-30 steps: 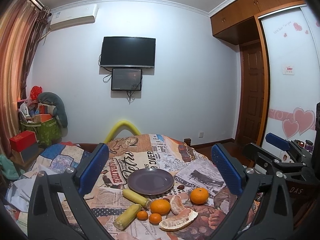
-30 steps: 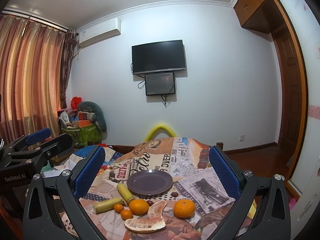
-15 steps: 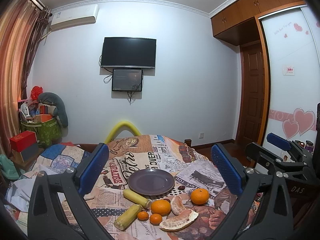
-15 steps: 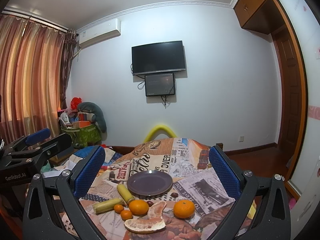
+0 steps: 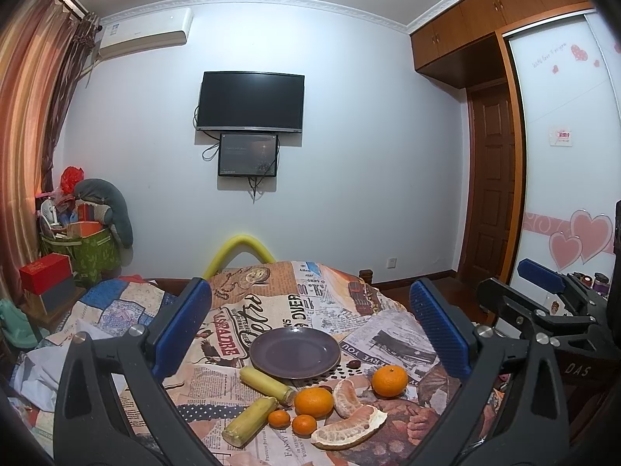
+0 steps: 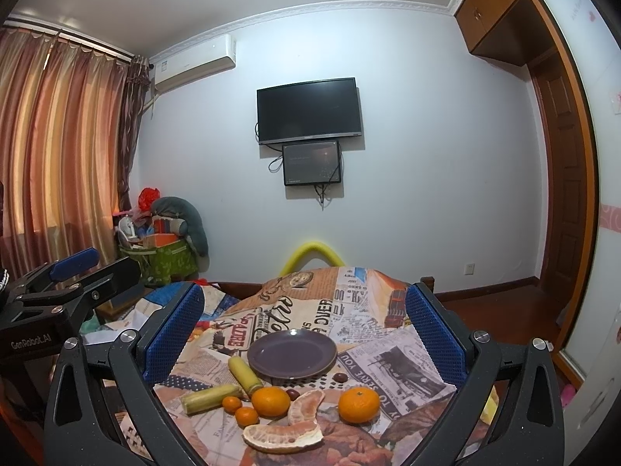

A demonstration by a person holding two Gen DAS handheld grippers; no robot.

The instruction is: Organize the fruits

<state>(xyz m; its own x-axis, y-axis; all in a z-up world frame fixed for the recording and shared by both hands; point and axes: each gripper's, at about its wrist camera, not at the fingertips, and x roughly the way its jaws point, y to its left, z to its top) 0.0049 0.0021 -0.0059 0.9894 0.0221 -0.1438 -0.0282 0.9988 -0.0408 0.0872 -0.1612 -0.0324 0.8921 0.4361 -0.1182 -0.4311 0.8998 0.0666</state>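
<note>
An empty dark purple plate [image 5: 295, 352] [image 6: 292, 352] sits on a newspaper-print cloth. In front of it lie two yellow sugarcane pieces [image 5: 266, 382] [image 6: 211, 397], two large oranges [image 5: 389, 380] [image 6: 358, 404], two small tangerines [image 5: 304, 425] [image 6: 247, 416], two peeled pomelo segments [image 5: 350, 428] [image 6: 284, 436] and small dark fruits [image 6: 340, 377]. My left gripper [image 5: 310, 326] is open and empty, held above and before the fruit. My right gripper [image 6: 304, 326] is open and empty, likewise. Each gripper shows at the other view's edge.
The cloth-covered table [image 5: 271, 303] drops away at its far edge, where a yellow foam arch [image 5: 240, 250] stands. A cluttered bed and a green bin [image 5: 83, 248] are to the left. A wooden door [image 5: 489, 178] is to the right.
</note>
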